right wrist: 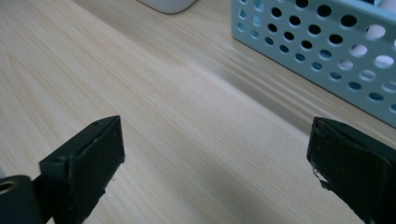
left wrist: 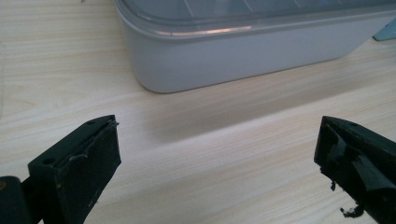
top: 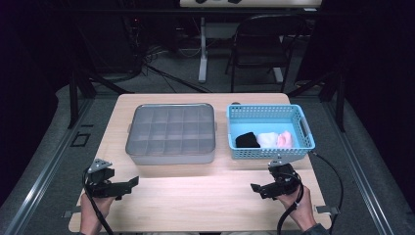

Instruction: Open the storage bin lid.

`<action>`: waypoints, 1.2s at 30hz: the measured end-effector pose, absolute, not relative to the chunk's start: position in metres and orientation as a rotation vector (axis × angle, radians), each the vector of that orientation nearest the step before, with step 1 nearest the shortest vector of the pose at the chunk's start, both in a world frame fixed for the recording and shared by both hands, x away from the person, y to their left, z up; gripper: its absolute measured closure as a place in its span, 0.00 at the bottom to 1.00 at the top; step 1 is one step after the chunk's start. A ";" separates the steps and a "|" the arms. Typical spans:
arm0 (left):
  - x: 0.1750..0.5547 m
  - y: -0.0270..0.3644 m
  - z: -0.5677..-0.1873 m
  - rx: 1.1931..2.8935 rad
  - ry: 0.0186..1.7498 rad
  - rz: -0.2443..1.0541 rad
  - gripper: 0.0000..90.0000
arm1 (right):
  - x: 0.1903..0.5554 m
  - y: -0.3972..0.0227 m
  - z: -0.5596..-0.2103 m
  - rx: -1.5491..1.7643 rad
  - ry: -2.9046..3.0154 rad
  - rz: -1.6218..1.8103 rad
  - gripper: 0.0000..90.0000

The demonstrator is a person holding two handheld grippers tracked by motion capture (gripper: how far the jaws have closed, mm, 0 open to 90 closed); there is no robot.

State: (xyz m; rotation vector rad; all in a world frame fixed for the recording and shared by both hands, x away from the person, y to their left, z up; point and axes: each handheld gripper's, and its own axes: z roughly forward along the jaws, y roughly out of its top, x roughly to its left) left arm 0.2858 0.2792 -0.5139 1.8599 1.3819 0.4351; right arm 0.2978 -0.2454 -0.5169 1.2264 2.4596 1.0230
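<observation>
My left tongs (top: 128, 184) rest low over the near left part of the surface (top: 195, 196), jaws spread wide with nothing between them; in the left gripper view the 2 black pads (left wrist: 88, 163) frame bare wood. My right tongs (top: 255, 188) sit at the near right, jaws likewise spread and empty; in the right gripper view their pads (right wrist: 93, 158) also frame bare wood. My left hand (top: 93, 208) and right hand (top: 301, 208) enter from the near edge, each trailing a cable.

Nearest my left tongs is the grey lidded organiser box (top: 171, 132), lying just beyond them toward the middle of the surface. Its translucent lid shows a grid of compartments beneath. In the left gripper view its rounded near corner (left wrist: 159, 70) stands ahead of the jaws, apart from both pads.

Nearest my right tongs is the light blue perforated basket (top: 303, 125), just beyond them and close beside the box, not touching it. In it lie 3 soft bundles in a row: a black one (top: 247, 140), a white one (top: 267, 139) and a pink one (top: 286, 139). In the right gripper view the basket's holed wall (right wrist: 327, 51) runs ahead and to the right of the jaws.

Beyond the surface, a dark folding chair (top: 259, 44) stands on the floor.
</observation>
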 end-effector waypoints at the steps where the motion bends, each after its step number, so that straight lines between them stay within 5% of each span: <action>1: 0.286 0.280 -0.512 1.852 1.385 0.434 0.00 | 0.298 -0.244 -0.515 1.224 2.461 1.028 0.03; 19: 0.317 0.293 -0.491 1.805 1.370 0.426 0.00 | 0.315 -0.222 -0.480 1.190 2.446 1.165 0.01; 36: 0.366 0.297 -0.479 1.800 1.384 0.395 0.01 | 0.372 -0.171 -0.446 1.162 2.475 1.213 0.06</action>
